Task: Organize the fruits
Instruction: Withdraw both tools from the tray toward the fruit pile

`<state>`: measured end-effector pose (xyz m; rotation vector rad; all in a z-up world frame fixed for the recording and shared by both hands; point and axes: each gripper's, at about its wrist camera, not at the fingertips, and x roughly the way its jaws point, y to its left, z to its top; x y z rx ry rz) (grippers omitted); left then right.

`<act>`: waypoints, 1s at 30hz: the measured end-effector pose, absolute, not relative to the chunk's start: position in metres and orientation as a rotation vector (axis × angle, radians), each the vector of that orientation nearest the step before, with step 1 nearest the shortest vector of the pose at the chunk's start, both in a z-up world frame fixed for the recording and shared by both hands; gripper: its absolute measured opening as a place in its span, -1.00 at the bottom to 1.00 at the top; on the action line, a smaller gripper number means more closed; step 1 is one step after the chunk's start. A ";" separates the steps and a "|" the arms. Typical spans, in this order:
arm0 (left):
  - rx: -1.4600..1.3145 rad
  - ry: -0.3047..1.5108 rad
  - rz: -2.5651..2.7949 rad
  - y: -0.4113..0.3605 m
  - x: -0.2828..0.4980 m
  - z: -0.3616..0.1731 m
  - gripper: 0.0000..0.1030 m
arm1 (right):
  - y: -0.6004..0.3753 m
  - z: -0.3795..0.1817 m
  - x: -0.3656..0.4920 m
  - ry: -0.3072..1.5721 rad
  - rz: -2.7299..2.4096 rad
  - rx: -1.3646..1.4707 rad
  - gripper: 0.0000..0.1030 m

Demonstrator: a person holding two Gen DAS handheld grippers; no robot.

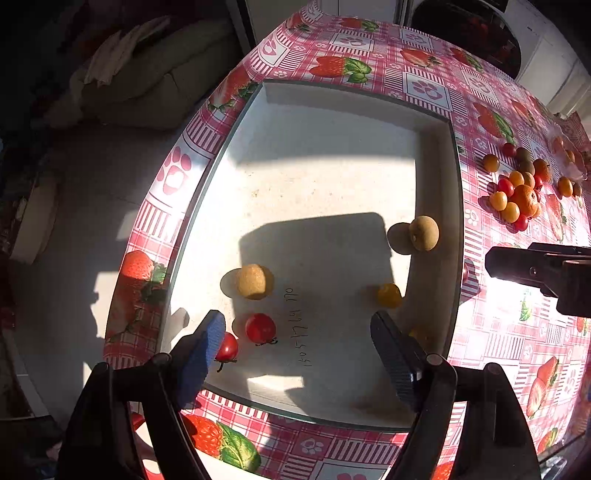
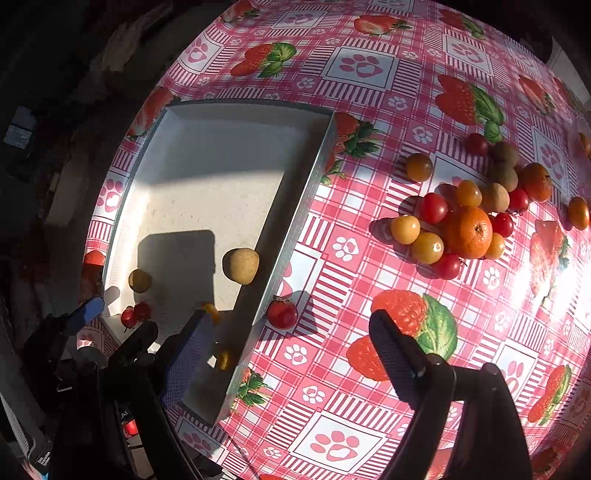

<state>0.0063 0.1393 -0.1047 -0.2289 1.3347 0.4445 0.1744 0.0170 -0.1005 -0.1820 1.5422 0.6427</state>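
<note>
A white tray (image 1: pixel 332 99) lies on the strawberry tablecloth. In it are two tan round fruits (image 1: pixel 253 281) (image 1: pixel 424 233), two red cherry tomatoes (image 1: pixel 260 328) (image 1: pixel 227 347) and a yellow tomato (image 1: pixel 389 295). My left gripper (image 1: pixel 297 347) hangs open above the tray's near end, holding nothing. My right gripper (image 2: pixel 291 350) is open and empty over the tray's right wall (image 2: pixel 314 177). A lone red tomato (image 2: pixel 282 314) sits on the cloth just ahead of it. A pile of fruit with a mandarin (image 2: pixel 468 232) lies further right.
The pile holds several red and yellow tomatoes, tan fruits and a second mandarin (image 2: pixel 537 181). A stray yellow tomato (image 2: pixel 419 167) sits apart from it. The table edge drops to the floor left of the tray (image 1: pixel 122 295). A washing machine (image 1: pixel 480 33) stands beyond the table.
</note>
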 end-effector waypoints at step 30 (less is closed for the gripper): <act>-0.188 1.412 0.249 -0.005 0.043 -0.147 0.59 | -0.165 -0.133 0.196 1.591 0.398 -0.106 0.73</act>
